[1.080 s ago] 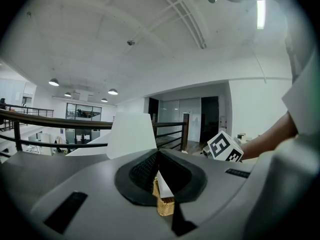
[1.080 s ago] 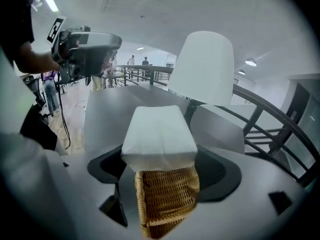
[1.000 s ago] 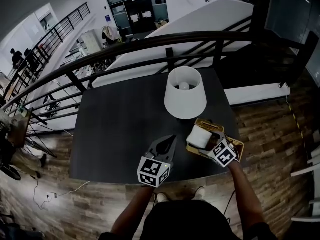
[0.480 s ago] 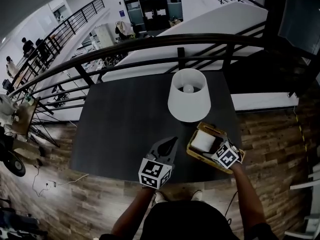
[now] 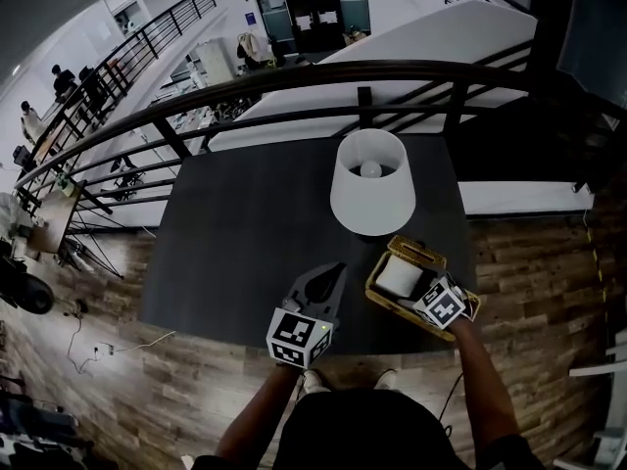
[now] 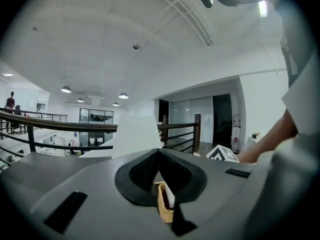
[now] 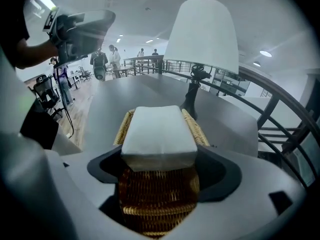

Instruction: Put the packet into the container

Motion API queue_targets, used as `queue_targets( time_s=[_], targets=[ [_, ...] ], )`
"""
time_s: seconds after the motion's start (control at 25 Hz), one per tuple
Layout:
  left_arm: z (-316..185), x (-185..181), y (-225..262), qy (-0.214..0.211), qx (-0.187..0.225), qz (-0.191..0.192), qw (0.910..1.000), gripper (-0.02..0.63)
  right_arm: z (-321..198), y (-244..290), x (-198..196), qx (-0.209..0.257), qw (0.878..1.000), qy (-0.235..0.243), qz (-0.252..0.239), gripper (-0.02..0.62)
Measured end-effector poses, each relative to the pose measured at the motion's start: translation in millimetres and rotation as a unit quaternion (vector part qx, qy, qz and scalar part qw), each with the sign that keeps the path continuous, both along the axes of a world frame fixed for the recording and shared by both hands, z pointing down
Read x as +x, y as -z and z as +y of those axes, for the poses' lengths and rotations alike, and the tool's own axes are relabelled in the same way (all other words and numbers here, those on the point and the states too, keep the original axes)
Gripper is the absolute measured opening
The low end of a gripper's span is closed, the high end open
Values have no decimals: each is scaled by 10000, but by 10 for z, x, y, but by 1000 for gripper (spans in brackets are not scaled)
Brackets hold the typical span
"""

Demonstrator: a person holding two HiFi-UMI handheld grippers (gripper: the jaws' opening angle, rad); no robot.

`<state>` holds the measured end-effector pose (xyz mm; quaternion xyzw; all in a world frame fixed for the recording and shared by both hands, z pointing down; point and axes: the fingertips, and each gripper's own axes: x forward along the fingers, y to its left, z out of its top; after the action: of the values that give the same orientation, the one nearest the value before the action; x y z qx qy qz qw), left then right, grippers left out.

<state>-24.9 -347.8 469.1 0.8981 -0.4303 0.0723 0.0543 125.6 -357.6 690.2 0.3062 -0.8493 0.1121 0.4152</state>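
right gripper [image 7: 159, 156]: jaws stand wide apart yet clamped on the near end of the white packet [image 7: 159, 129], one pad on each side edge. left gripper [image 6: 159, 153]: jaws together at the tips, nothing between them, held level beside the work and taking no part. the packet hangs directly over the open top of the woven container [image 7: 157, 196], its underside at about rim height; whether it touches the weave cannot be told. in the head view the container [image 5: 384, 294] sits at the near right corner of the dark table [image 5: 245, 233], just beside the foot of the white lamp [image 5: 370, 179]. step in hand, as judged: placement, with the packet aligned above the opening but not released. the next move calls for a short, straight descent until the packet settles between the walls, then opening the jaws and lifting clear without dragging the packet or tipping the light container. orientation: the packet lies flat, broad face up, its long axis running away from the right gripper toward the lamp, in line with the container's own length; the far end points at the lamp stem.
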Motion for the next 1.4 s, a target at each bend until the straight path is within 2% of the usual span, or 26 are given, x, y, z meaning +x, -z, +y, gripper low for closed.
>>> queue_targets(
  time_s=[0.28,0.48,0.8,1.16,1.28,1.4],
  targets=[
    [37,36,-61,48,-90,-47,9999,8,-10,15,-2,-3,9997,-84,-234,430],
    [29,24,-16,59,-97,-30,9999,8,-14,58,-52,-158,9977,-257,-610,431],
    [40,-5,1,61,-82,-5,9999,8,-11,90,-83,-135,9975,-286,-626,431],
    [97,-24,-7,-24,-103,18,9999,8,24,342,-168,102,9964,-245,-804,428],
    [132,-40,-5,-80,-115,15,9999,8,22,534,-213,384,9945,-365,-904,290],
    [166,-62,-22,-149,-120,23,9998,8,43,728,-318,649,9911,-437,-1075,228]
  ],
)
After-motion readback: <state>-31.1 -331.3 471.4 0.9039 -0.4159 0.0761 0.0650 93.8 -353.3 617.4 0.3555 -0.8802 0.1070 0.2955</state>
